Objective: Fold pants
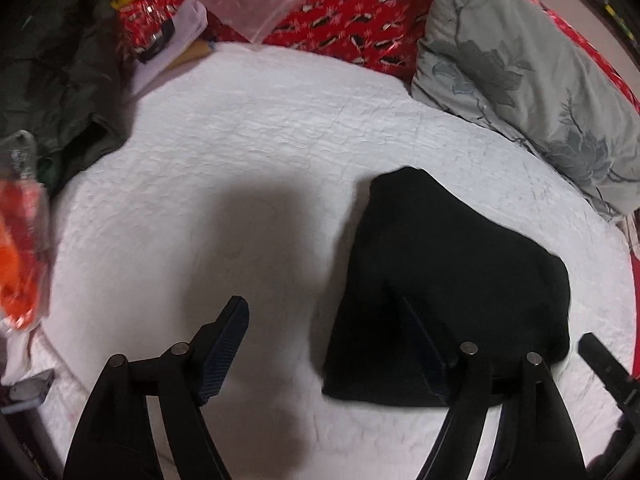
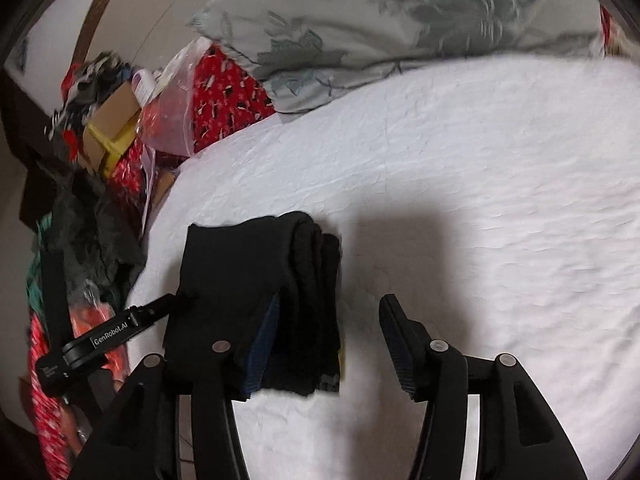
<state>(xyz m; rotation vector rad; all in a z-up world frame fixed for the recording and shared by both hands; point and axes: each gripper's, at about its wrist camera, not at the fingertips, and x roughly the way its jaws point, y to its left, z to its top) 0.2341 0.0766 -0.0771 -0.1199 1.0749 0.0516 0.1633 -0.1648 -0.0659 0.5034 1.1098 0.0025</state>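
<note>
Black fabric pants (image 2: 260, 304) lie folded into a compact stacked bundle on the white quilted bed (image 2: 460, 184), near its cluttered edge. Left hand-held gripper (image 1: 326, 344) and right hand-held gripper (image 2: 330, 348) stand apart, gripping nothing. Folding appears complete; only withdrawal remains.

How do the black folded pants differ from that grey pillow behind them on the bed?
The pants are plain black; the pillow is pale grey with a flower print. The pants lie flat in a small folded stack on the white bedcover; the pillow is far larger, puffy and propped up at the bedcover's far edge. Both are soft fabric.
</note>
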